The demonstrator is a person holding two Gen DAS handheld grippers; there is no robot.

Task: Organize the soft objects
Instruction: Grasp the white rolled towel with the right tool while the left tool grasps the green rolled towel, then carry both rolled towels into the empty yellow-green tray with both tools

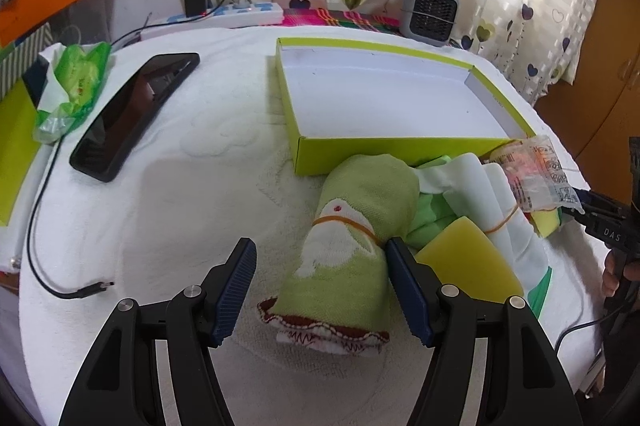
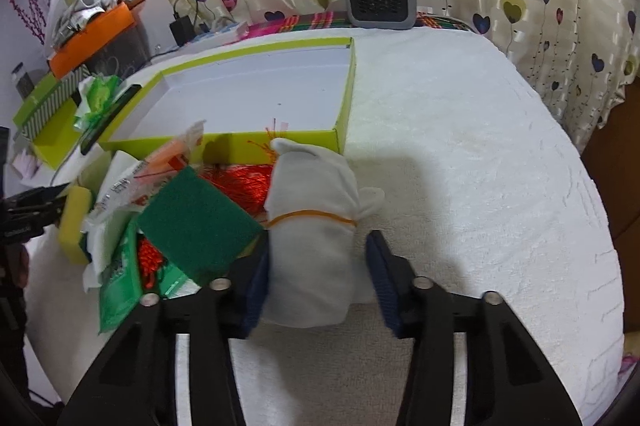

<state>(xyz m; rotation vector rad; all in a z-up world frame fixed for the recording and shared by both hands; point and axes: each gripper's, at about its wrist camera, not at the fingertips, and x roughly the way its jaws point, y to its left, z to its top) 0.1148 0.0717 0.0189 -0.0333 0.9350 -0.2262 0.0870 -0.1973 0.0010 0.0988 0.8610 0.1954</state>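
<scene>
**Both bundles straddled, box still empty**

Just in front of the shallow lime-green cardboard box with a white inside (image 1: 400, 94), on the near side of the white towel-covered surface (image 1: 160, 210), the soft things lie in a loose heap, and none has gone into the box yet; its floor shows bare in both views. So the sorting looks to be at its start, with every item left to move.

At the left end of the heap lies the light-green knitted sock roll with a white bird figure, bound by an orange rubber band (image 1: 352, 246). The left gripper (image 1: 320, 286) stands wide around it, one pad touching its right side and the other well clear.

At the right end lies the white cloth roll tied with an orange rubber band (image 2: 312, 246). The right gripper (image 2: 316, 282) is half closed around it: the left pad presses its side, while the right pad shows a small gap, so it is not yet held.

Between them sit a yellow foam sponge (image 1: 464, 254), a dark-green scouring pad (image 2: 196, 226), a crinkled clear plastic packet (image 1: 536, 174) and red shiny tinsel (image 2: 240, 186).

Further left lie a black phone (image 1: 132, 114) and a green tissue pack (image 1: 76, 82).
</scene>
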